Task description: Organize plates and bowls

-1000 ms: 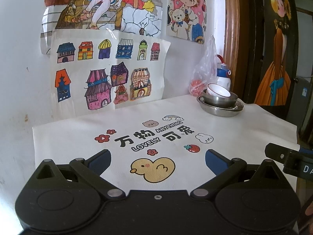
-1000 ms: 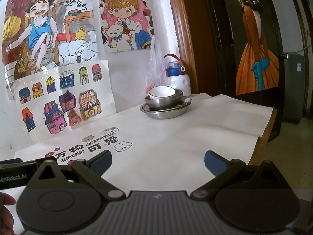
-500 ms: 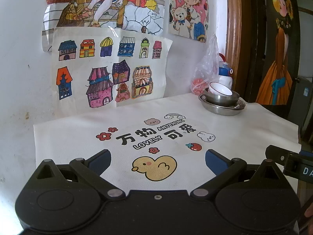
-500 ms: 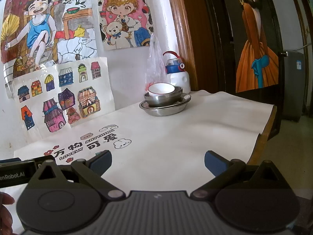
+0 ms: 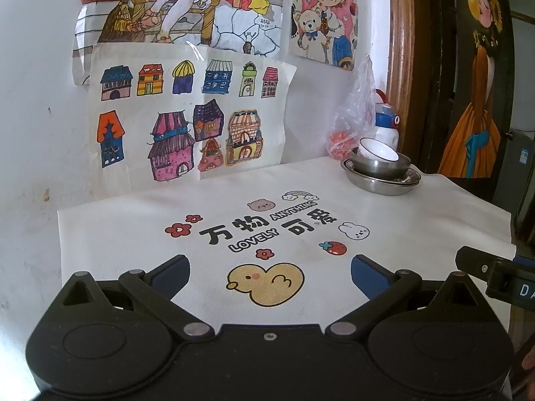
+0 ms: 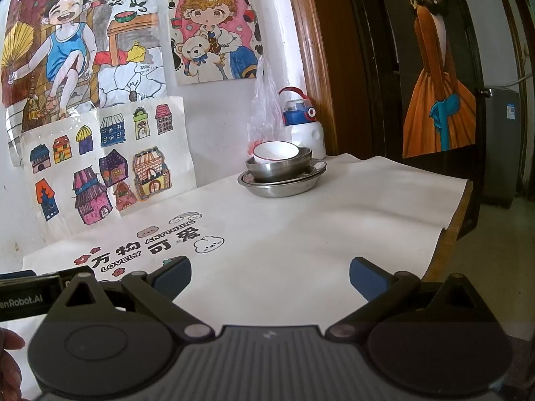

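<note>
Over the near edge of the table, my left gripper hangs with its jaws spread wide and nothing between them; below it lies the white tablecloth, printed with a yellow duck. My right gripper is spread just as wide and also holds nothing, above a bare stretch of the same cloth. Further back, toward the far corner by the wall, the dishes sit nested: a white bowl tilted inside a steel bowl, which rests in a shallow steel plate. Just behind the stack stand a clear plastic bag and a white bottle with a blue cap. Children's drawings cover the wall.
</note>
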### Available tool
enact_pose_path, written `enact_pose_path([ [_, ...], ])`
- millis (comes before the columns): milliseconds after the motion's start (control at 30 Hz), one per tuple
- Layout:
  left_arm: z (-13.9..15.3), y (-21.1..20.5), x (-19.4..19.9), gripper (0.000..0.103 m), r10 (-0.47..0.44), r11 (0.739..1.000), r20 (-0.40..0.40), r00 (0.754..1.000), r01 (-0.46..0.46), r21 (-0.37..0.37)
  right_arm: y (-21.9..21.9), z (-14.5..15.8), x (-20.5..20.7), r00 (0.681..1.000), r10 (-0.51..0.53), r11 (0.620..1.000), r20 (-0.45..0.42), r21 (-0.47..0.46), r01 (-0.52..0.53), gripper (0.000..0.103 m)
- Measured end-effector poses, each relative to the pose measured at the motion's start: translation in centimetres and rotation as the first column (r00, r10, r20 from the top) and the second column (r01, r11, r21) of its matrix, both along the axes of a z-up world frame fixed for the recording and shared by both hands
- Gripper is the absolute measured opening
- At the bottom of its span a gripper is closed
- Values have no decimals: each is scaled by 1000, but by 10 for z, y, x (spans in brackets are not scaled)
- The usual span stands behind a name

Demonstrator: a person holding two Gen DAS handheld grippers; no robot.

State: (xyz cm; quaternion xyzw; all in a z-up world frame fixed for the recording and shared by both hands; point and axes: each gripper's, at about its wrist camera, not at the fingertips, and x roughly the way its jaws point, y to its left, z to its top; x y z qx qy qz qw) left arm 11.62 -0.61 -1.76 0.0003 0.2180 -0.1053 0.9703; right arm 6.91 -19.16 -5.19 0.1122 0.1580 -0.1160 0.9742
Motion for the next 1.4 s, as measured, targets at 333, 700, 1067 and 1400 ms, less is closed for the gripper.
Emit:
enact_pose_path([
  [333,-1,0,0,102,0,1000,-3,1000,0,-1,0,-1,0,1000,-1,1000,-1,-2,1,103],
  [700,-1,0,0,102,1,1000,-2,1000,-1,0,-1,0,0,1000,-1,1000,1,-6,1,103],
  [1067,-1,1,0,102,5,1000,-5,1000,-5,-4,0,0,0,1000,-1,1000,1,-7,1,103],
  [1400,-1,1,1,102,7,1000,-8,1000,-7,-6,-1,0,0,1000,0,1000,-1,-7,0,103],
])
